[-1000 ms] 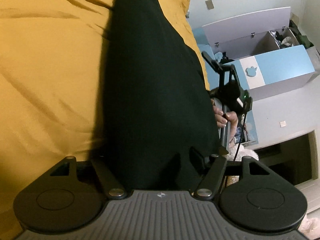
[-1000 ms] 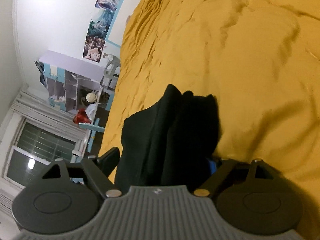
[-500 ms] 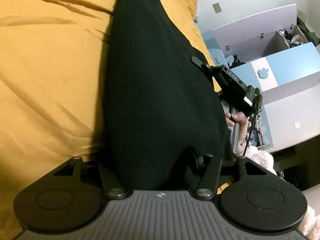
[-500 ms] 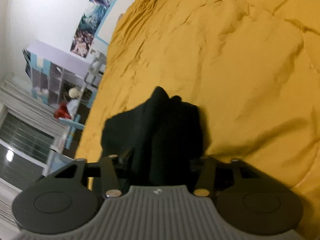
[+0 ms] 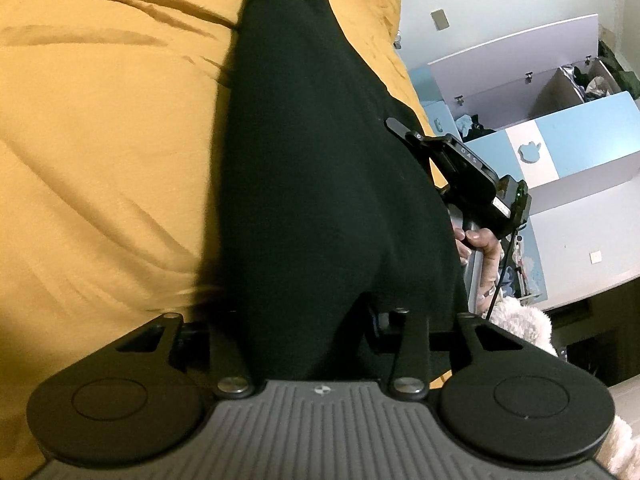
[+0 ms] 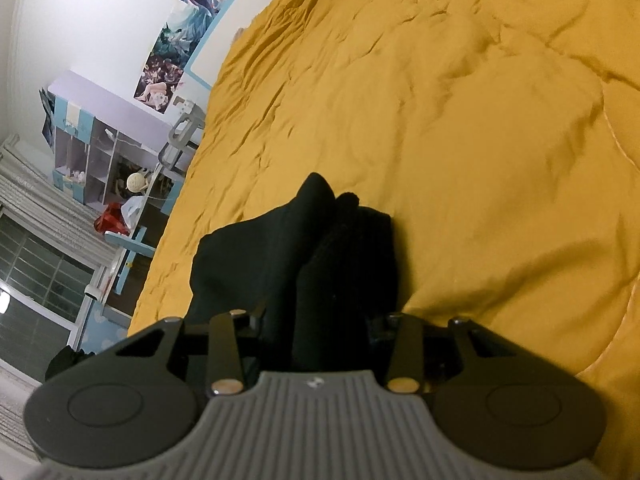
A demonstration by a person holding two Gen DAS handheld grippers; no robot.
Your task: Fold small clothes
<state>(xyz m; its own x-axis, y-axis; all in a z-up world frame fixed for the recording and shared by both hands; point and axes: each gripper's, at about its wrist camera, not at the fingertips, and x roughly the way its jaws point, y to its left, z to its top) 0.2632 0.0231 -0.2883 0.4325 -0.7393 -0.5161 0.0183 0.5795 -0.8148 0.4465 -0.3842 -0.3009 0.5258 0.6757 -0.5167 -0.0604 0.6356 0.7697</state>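
Note:
A black garment [image 5: 320,160] lies stretched over the yellow bed cover [image 5: 100,140], running away from me. My left gripper [image 5: 308,320] has the near end between its jaws, which are closing and pinch the cloth narrower; the fingertips are hidden under it. In the right wrist view the same garment [image 6: 288,248] is bunched into folds. My right gripper [image 6: 320,320] is closing on that bunch and presses it. The left wrist view also shows the right gripper [image 5: 400,128] at the cloth's right edge, held by a person's hand [image 5: 480,240].
The garment lies near the bed's edge. Beyond that edge are a blue and white cabinet [image 5: 560,136] and a fluffy white thing [image 5: 516,320]. In the right wrist view a shelf unit [image 6: 88,148], a window [image 6: 40,272] and posters [image 6: 188,28] stand past the yellow cover [image 6: 440,120].
Both pairs of jaws have narrowed onto the black cloth. The near end of the garment is drawn narrower, and the right gripper has moved in against the cloth's edge.

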